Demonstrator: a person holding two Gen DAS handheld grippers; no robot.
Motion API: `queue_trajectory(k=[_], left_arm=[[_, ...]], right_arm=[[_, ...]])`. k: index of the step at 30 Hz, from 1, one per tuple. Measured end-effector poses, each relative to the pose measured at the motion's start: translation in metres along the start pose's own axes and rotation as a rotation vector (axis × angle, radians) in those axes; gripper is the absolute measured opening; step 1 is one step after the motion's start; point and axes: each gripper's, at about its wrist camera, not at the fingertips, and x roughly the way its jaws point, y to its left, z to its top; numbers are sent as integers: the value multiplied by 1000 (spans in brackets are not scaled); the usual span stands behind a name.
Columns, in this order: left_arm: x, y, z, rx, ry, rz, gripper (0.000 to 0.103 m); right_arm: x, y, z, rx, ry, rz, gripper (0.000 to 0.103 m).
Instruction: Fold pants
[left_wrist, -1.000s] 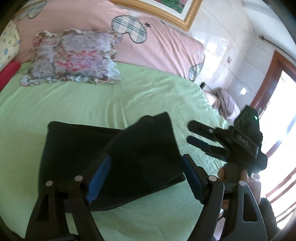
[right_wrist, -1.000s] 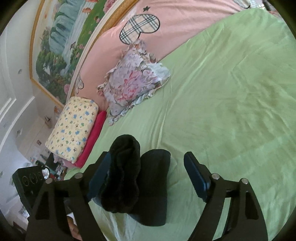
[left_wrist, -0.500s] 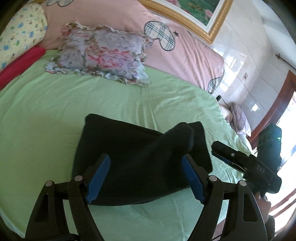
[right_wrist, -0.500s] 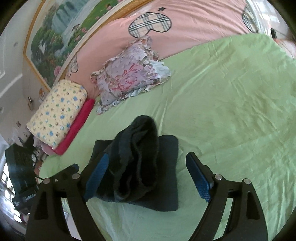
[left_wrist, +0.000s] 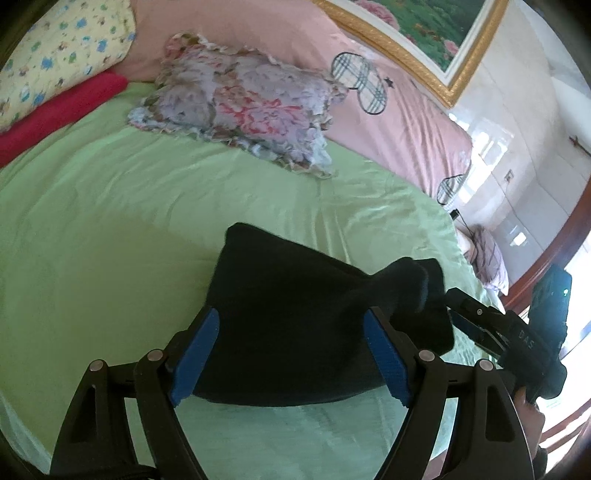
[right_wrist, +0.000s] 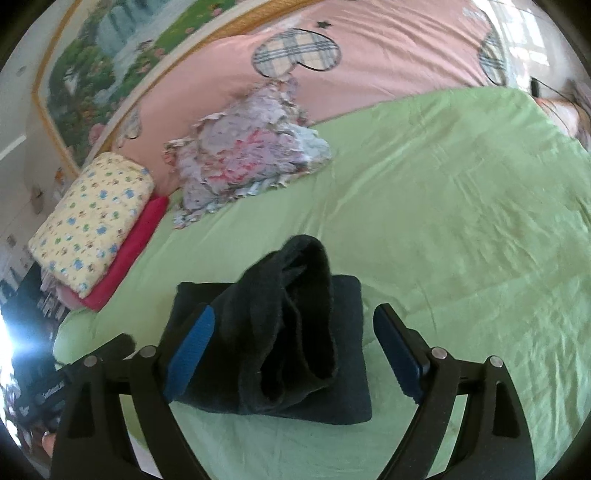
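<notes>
The black pants (left_wrist: 295, 314) lie folded in a thick bundle on the green bed sheet (left_wrist: 110, 229). Their top layer bulges up in a loose hump (right_wrist: 295, 295) along the middle. My left gripper (left_wrist: 291, 354) hovers open over the near edge of the bundle, its blue pads (left_wrist: 195, 354) clear of the cloth. My right gripper (right_wrist: 293, 352) is open too, wide of the pants on both sides. In the left wrist view the right gripper (left_wrist: 480, 325) sits just right of the bundle's raised end.
A floral pillow (left_wrist: 243, 107) lies at the head of the bed against a pink quilt (left_wrist: 388, 118). A yellow patterned pillow (right_wrist: 92, 221) on a red one (right_wrist: 129, 251) sits at the far left. The bed's near edge (left_wrist: 22, 424) is close below.
Both grippers have swung sideways, so the pants now sit centred between each pair of fingers. The lifted flap has sunk lower onto the bundle. The right gripper's fingers have drawn off the cloth.
</notes>
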Motion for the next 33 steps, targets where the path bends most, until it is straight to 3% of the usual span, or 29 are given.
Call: queue_trajectory(k=[9,20,26,33], left_arm=[[13,16,-3,-32,39,17,81],[29,21,-6,-43,83,22,81],[38,26,-8,-57,109,34,81],[49,34,-9,-83,132,44,81]], right_arm=[[18,-9,-12,101,52,-1,88],[21,-28,-20,104,71,-87,88],[23,-38,-25,115,84,-78,88],[26,-46,-32,118,88,-23,77]])
